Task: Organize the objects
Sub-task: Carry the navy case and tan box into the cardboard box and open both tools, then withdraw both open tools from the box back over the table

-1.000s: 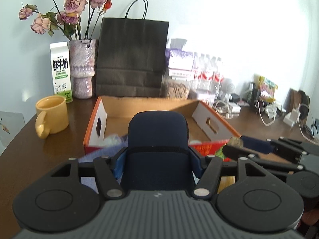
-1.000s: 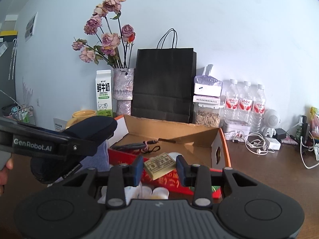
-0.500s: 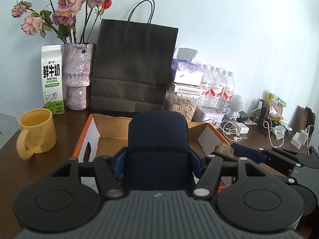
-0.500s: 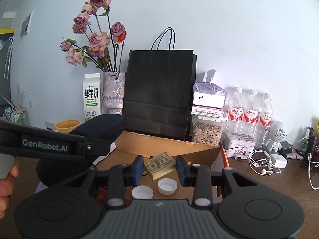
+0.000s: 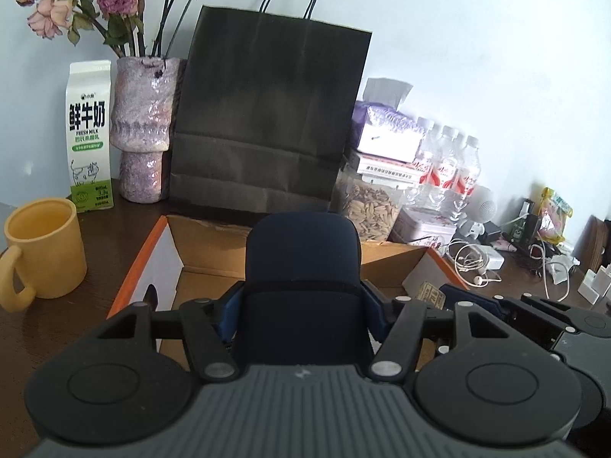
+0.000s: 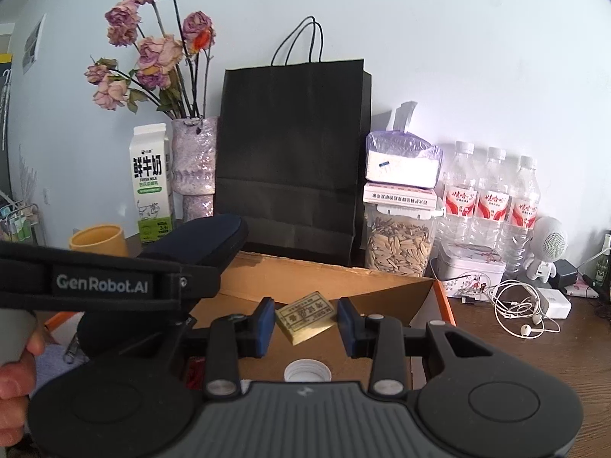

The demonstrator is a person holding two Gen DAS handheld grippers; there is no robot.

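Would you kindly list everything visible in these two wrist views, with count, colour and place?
cardboard box: 1, brown with orange edges, table centre
dark case: 1, navy, in the left gripper over the box
small block: 1, yellowish, in the right gripper over the box
bottle cap: 1, white, in the box
paper bag: 1, black, behind the box
vase of roses: 1, purple, left of the bag
milk carton: 1, white and green, beside the vase
mug: 1, yellow, left of the box
water bottles: 3, clear with red labels, right rear
seed jar: 1, clear, right of the bag
left gripper: 1, black
right gripper: 1, black
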